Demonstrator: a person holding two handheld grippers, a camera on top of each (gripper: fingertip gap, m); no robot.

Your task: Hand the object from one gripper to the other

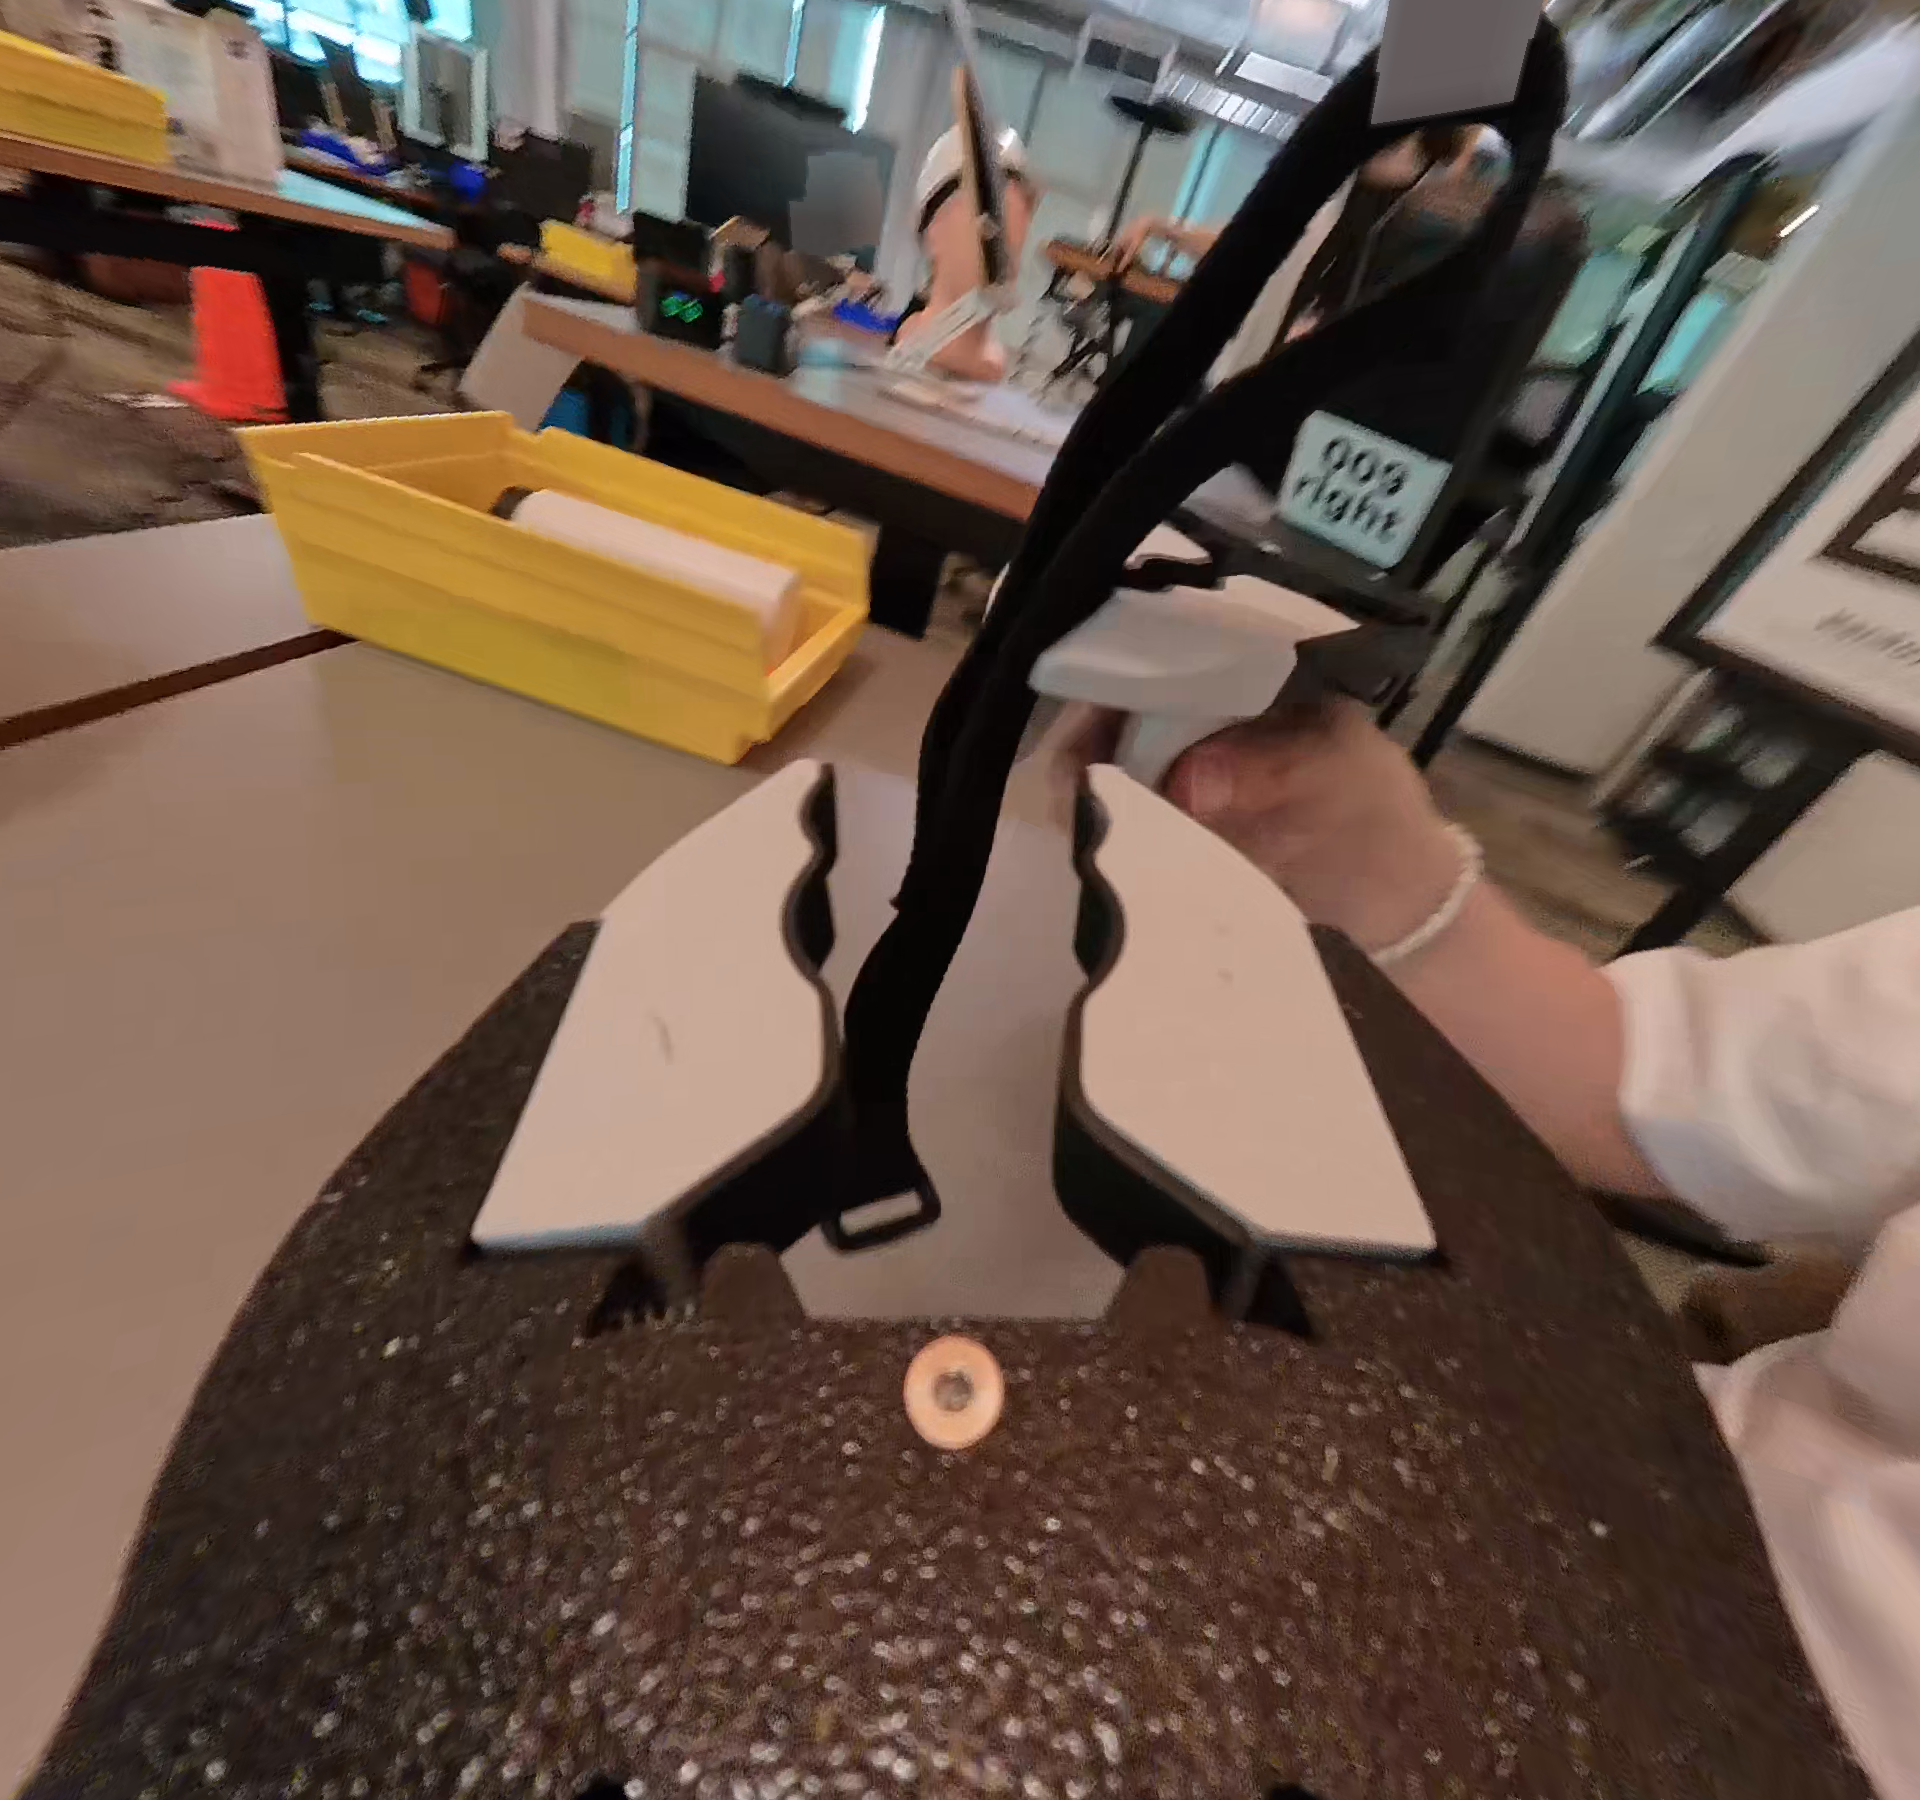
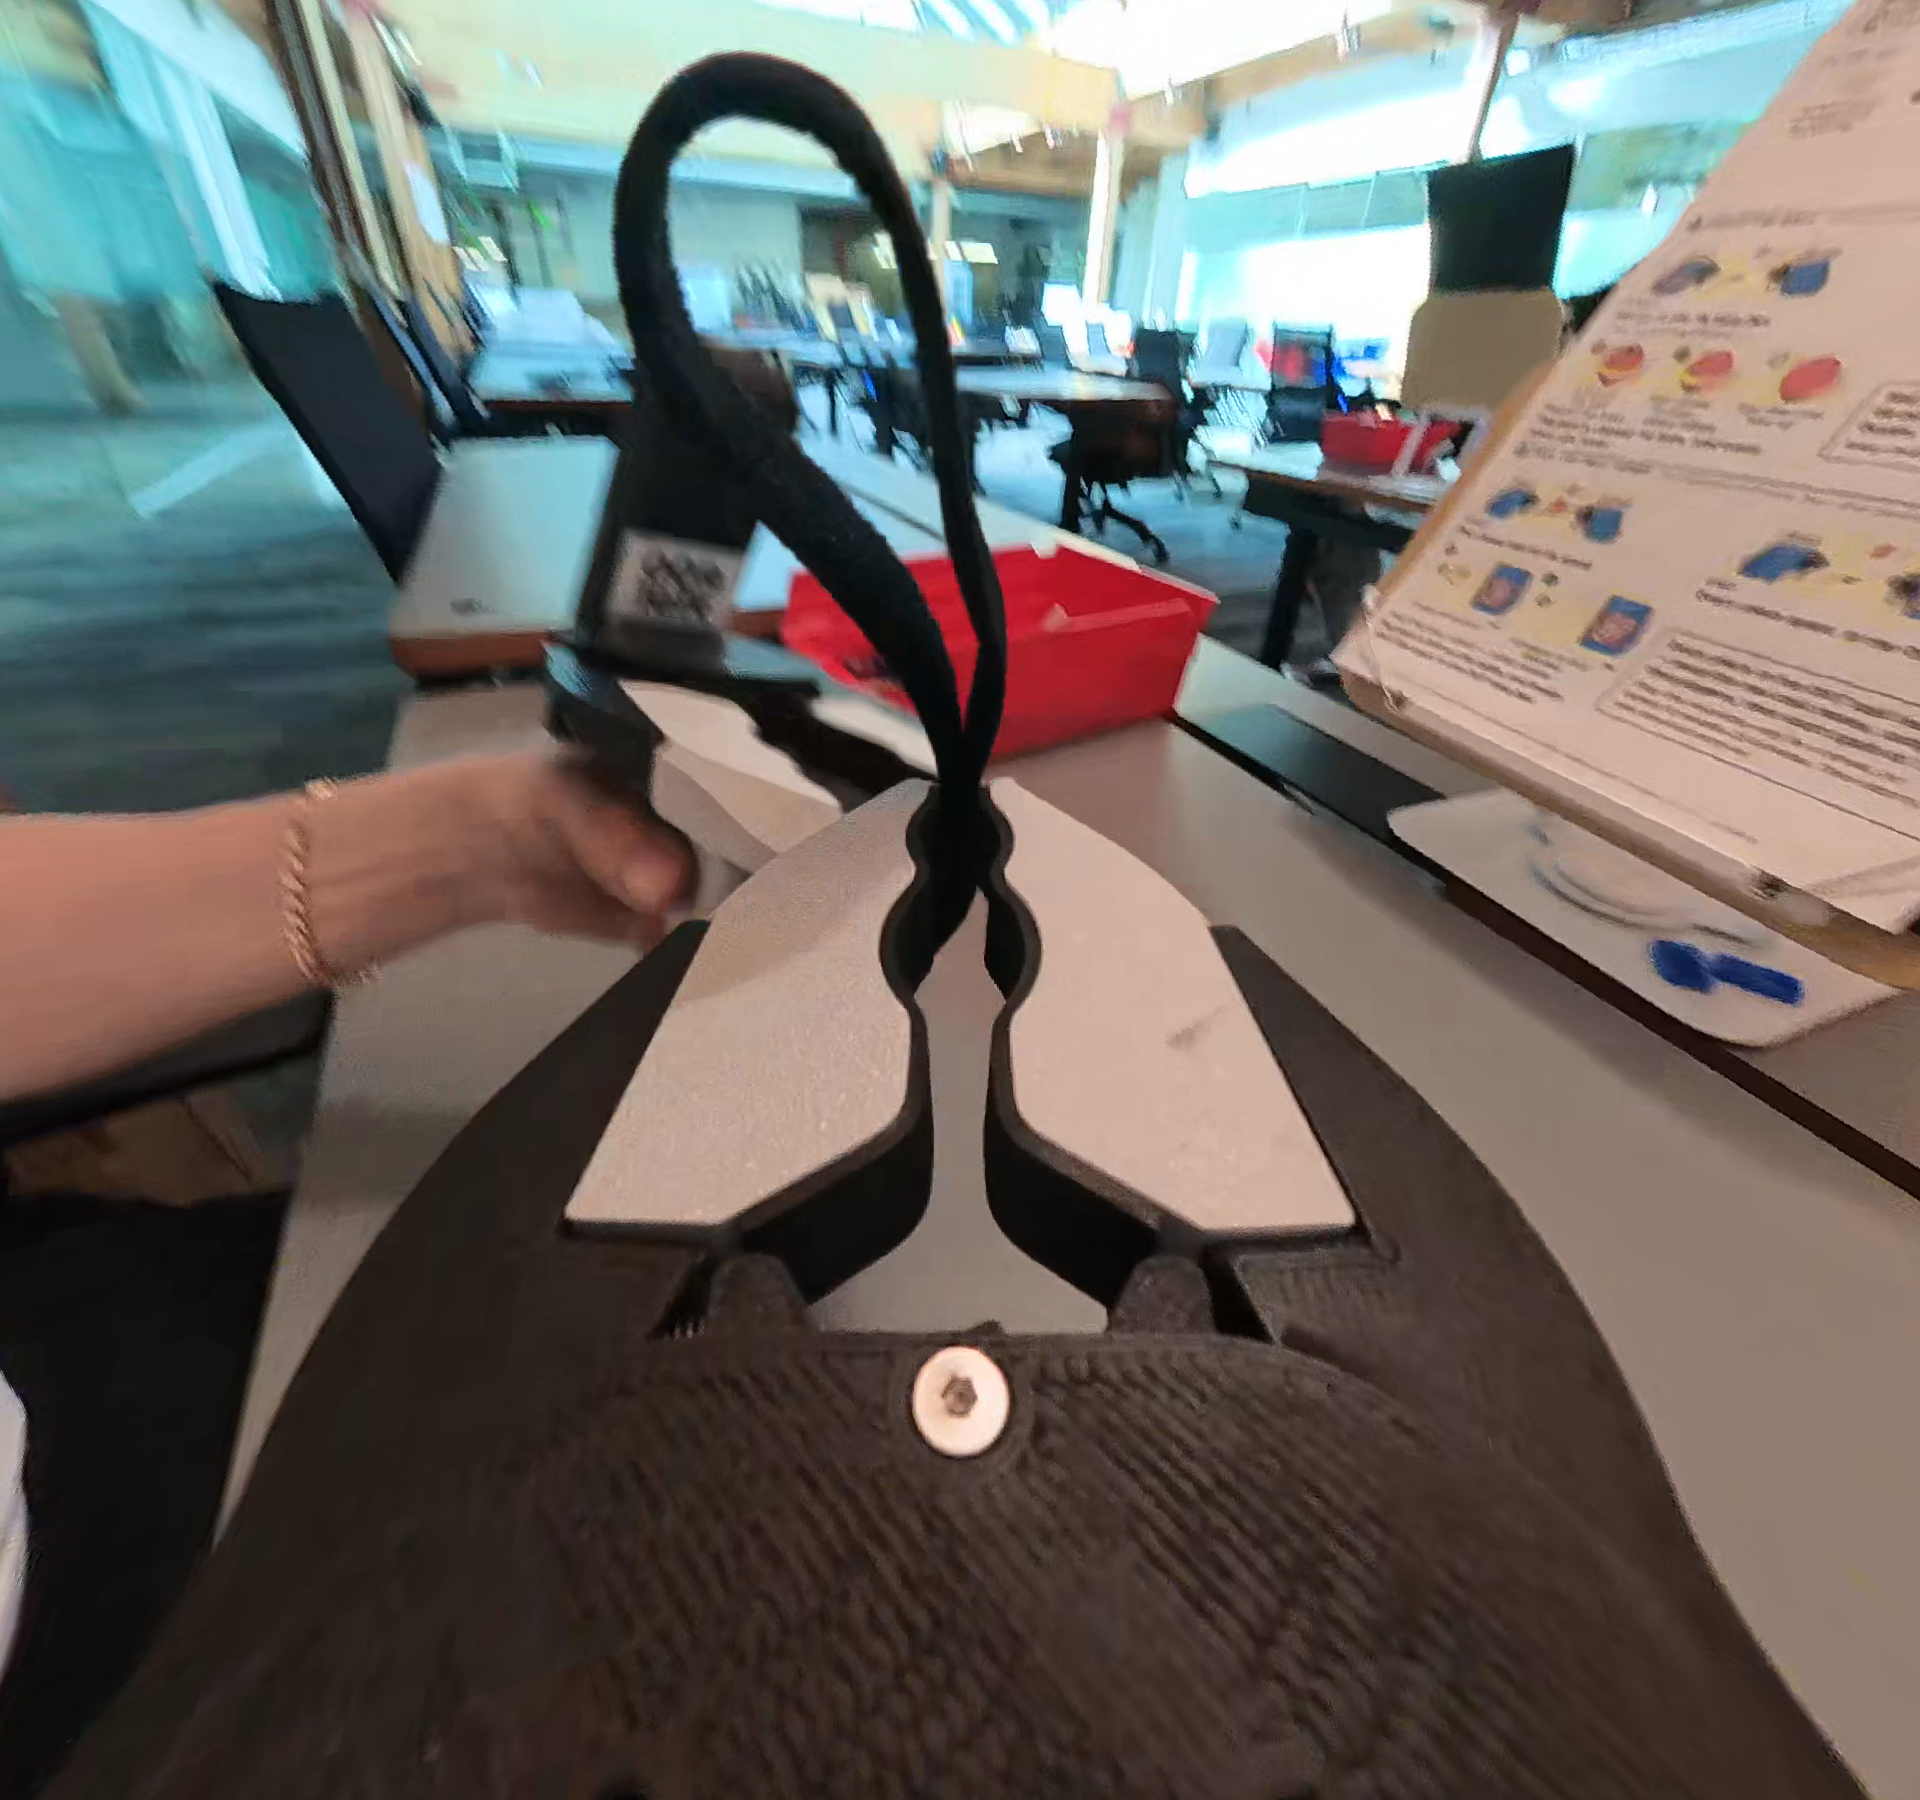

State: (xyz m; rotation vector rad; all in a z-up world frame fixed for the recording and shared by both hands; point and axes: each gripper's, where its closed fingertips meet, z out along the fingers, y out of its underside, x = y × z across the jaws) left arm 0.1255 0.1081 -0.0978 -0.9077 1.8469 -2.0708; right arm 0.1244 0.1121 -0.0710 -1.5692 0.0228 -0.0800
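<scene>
Right wrist view is showing the right gripper [image 2: 961, 857] pinching the black strap [image 2: 831, 503] at mid-frame, jaws nearly closed on it. Left gripper [image 1: 951, 836] is standing wide, the strap's buckle end dangling between its fingers ungripped, so the handover looks largely done.

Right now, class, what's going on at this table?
A person holds a claw in each hand. The right claw is shut on a black strap, whose loop stands above its fingertips. The left claw is open, with the strap's buckle end hanging between its fingers, ungripped. A yellow bin sits on the table.
</scene>
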